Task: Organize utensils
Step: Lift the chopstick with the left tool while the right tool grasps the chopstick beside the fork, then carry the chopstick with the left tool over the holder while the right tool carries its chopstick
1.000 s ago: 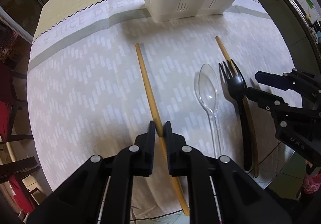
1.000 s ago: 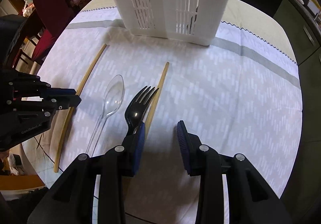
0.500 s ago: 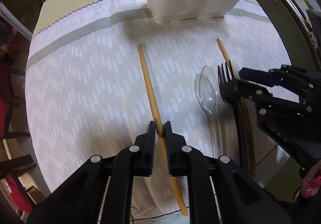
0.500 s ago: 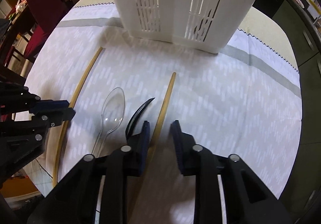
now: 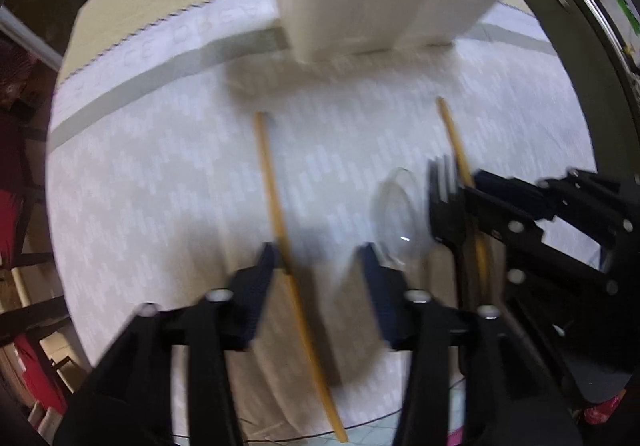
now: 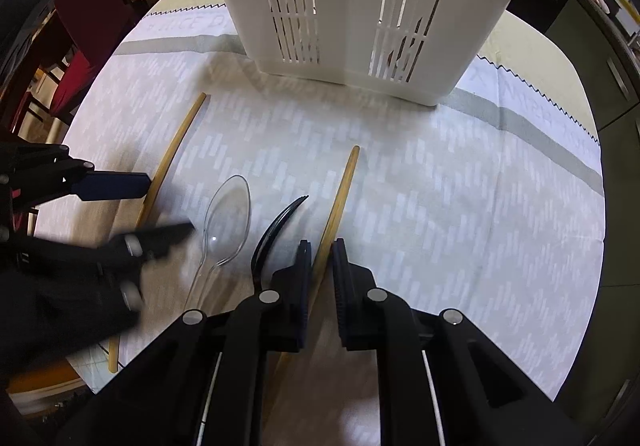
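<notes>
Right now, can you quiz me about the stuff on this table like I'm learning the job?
1. True or false: the clear spoon lies between the two chopsticks.
2. Which chopstick sits between the right gripper's closing fingers: A, the one beside the black fork, or B, the one near the left gripper?
3. Fill in: the white utensil holder has ____ in its wall.

Key: 1 true; 2 A, that chopstick; 3 slots.

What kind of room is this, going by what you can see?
Probably a home dining area: a table under a patterned tablecloth, red-cushioned chairs beside it, and a white utensil caddy with cutlery laid out.
</notes>
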### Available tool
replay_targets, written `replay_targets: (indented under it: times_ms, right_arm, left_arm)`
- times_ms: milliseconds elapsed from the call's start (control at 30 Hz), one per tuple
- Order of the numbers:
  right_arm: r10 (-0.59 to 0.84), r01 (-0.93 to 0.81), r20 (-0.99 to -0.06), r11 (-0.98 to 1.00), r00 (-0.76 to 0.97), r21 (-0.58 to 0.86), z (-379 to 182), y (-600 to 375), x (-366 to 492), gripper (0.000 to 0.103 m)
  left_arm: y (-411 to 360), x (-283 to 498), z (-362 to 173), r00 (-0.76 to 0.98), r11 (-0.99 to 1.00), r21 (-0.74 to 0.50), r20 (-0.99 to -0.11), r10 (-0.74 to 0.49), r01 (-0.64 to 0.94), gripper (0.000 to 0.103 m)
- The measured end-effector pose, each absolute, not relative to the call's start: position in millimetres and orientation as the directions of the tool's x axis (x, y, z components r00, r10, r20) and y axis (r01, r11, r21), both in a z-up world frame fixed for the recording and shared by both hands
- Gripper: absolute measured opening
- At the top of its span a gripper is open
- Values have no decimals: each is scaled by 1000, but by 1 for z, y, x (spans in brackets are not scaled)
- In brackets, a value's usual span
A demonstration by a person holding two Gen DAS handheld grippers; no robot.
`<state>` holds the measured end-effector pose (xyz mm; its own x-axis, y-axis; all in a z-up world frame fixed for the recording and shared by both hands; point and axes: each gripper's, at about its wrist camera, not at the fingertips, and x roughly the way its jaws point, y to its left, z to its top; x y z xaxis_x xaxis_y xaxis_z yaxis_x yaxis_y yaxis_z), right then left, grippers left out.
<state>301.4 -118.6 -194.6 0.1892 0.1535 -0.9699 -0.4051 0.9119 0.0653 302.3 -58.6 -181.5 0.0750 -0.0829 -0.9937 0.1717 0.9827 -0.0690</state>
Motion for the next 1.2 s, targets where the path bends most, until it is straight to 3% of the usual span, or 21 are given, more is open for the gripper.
replay_targets:
  times_ms: [67,500,833,1200]
  right_arm:
    - [160,-408,-968,910,192,69,-194,-120,301,11]
    - [239,-363,-940,921,245,140,-172,-158,291,7]
    - [381,-370,-825,901,418,228,-86,-216,242,7]
    - [423,-404,-749,887,511,225,-28,-224,212,7]
  left_arm:
    - [-48,306,-181,83,987,-63,-994,-77,150,8]
    - [-24,295,-168,138,978,-127,-979,-150,167,6]
    - [-11,246,-85,297,954,-152,-927,-228,258,6]
    - [-24,209,-28,397,936,-148,-876,-275,320,6]
